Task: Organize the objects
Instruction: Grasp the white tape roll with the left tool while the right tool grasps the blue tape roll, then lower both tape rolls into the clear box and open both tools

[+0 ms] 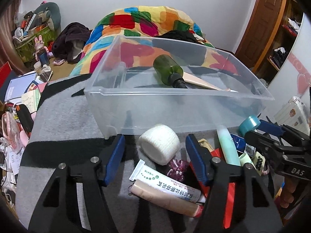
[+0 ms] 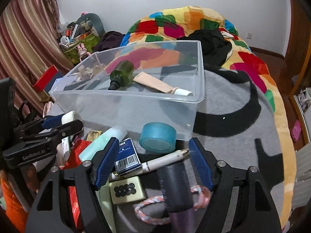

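Observation:
A clear plastic bin point(image 1: 136, 101) point(image 2: 108, 99) stands on a grey blanket and holds a green bottle point(image 1: 167, 69) point(image 2: 122, 72) and a beige tube point(image 2: 157, 84). My left gripper point(image 1: 154, 147) is open around a white bandage roll point(image 1: 159, 143), above a white tube point(image 1: 165, 182) and a purple toy point(image 1: 177, 169). My right gripper point(image 2: 153, 151) is open just behind a teal tape roll point(image 2: 158, 136) point(image 1: 249, 125), over a white pen point(image 2: 165, 160), a dark cylinder point(image 2: 176, 186) and a blue box point(image 2: 127, 158). A mint tube point(image 2: 103, 142) point(image 1: 228, 145) lies between the grippers.
A colourful quilt point(image 1: 147, 21) and black clothes point(image 2: 213, 40) lie behind the bin. A braided cord point(image 2: 149, 211) and a button card point(image 2: 126, 192) lie under the right gripper. Cluttered books point(image 1: 21, 89) sit left. A wardrobe point(image 1: 272, 19) stands at the right.

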Available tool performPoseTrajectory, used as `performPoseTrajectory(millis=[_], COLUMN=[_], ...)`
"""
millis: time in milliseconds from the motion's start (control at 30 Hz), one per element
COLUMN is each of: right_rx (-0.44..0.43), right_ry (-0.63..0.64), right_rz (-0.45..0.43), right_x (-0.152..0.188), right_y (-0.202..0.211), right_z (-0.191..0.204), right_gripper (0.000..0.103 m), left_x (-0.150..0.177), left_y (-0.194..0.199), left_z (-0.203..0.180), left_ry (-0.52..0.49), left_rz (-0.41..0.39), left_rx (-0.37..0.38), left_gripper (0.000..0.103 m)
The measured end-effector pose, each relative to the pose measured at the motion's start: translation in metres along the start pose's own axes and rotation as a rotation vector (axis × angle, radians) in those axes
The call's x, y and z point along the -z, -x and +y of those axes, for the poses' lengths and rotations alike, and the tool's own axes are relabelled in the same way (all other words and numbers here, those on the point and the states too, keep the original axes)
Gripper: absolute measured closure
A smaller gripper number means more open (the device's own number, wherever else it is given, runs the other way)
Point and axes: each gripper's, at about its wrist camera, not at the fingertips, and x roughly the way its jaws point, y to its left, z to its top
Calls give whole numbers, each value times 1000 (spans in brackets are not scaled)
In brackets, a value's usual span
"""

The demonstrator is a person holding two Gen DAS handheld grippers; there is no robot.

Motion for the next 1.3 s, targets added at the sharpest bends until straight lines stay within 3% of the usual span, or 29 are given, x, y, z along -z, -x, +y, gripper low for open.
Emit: performPoseTrajectory(millis=[67, 167, 733, 1033, 1300], right_rx=[17, 15, -11, -22, -3], right_ry=[-1, -6, 47, 80, 80], right_rz=[-8, -1, -111, -203, -244], right_x=[-1, -1, 2, -20, -46], right_y=[0, 0, 46, 77, 76], right_z=[0, -1, 13, 23, 24], right_gripper=[48, 67, 67, 67, 67], left_x=[1, 2, 4, -17, -44], left_y=[-2, -3, 42, 84, 82], left_z=[-2, -3, 4, -5, -4], left_ry=[-7, -7, 40, 0, -5], left_rz=[7, 13, -126, -239, -254], left_rx=[-4, 2, 15, 24, 13], left_gripper=[58, 63, 63, 63, 63])
